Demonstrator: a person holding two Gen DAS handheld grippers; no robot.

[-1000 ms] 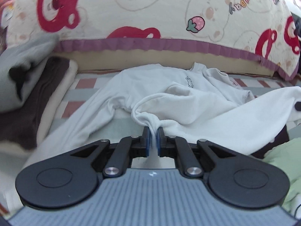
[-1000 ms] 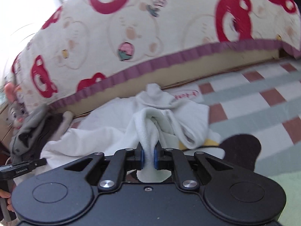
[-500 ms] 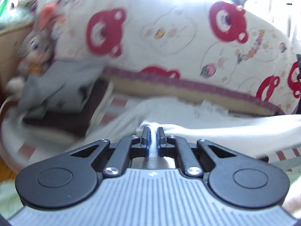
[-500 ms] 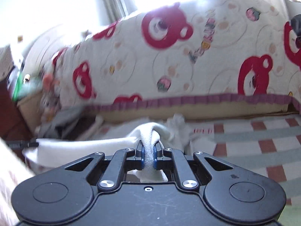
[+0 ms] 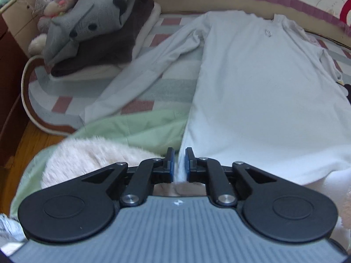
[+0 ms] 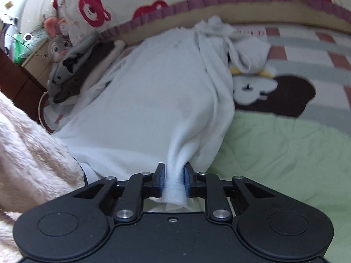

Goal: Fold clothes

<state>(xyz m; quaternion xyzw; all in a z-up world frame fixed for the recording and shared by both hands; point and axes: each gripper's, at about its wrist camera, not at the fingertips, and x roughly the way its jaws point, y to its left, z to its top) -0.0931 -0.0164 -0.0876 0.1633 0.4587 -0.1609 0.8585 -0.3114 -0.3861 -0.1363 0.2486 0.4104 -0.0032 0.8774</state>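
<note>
The white long-sleeve shirt (image 5: pixel 258 92) lies spread on the bed, collar far, hem near. L gripper (image 5: pixel 178 163) is nearly closed and pinches the hem corner. R gripper (image 6: pixel 173 178) has just been opening, with a bunched hem fold between the pads. Fabric seems soft, light and floppy, so better to grip it at corners/shoulders.

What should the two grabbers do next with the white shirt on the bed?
Probably let go of the hem. The white shirt already lies spread flat, one sleeve stretched out. The left gripper pinches one hem corner; the right gripper's jaws have just been opening, with hem cloth between them.
</note>
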